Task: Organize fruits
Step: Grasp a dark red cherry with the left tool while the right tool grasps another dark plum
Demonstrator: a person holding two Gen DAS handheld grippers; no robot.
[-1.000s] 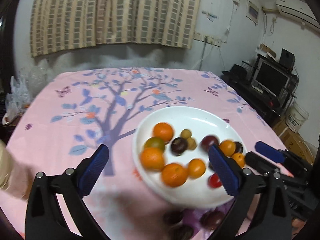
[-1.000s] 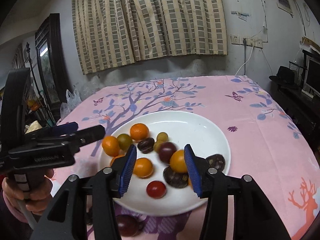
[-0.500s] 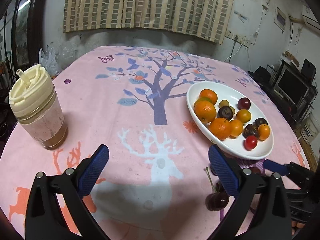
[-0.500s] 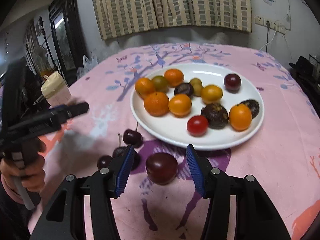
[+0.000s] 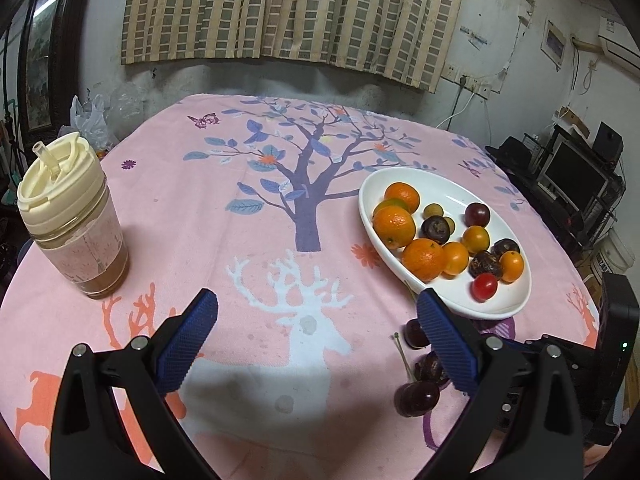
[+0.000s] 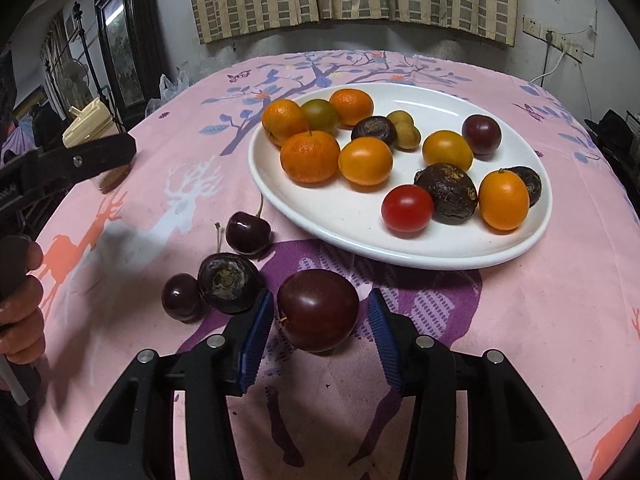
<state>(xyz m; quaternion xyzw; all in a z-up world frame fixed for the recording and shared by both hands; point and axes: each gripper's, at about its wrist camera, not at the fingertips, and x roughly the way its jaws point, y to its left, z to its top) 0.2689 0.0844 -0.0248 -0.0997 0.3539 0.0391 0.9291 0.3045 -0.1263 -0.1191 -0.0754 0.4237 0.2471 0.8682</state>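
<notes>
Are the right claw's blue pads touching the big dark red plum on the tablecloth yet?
Apart. The right wrist view shows pink cloth between the plum and each of the right claw's pads.

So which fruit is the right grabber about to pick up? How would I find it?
Find the white plate on the pink cloth; four dark fruits lie off it on the near side. The plum is the one between the right gripper's blue fingers. It is the biggest, smooth and reddish, with no stem.

right gripper closer, seemingly straddling plum
</notes>
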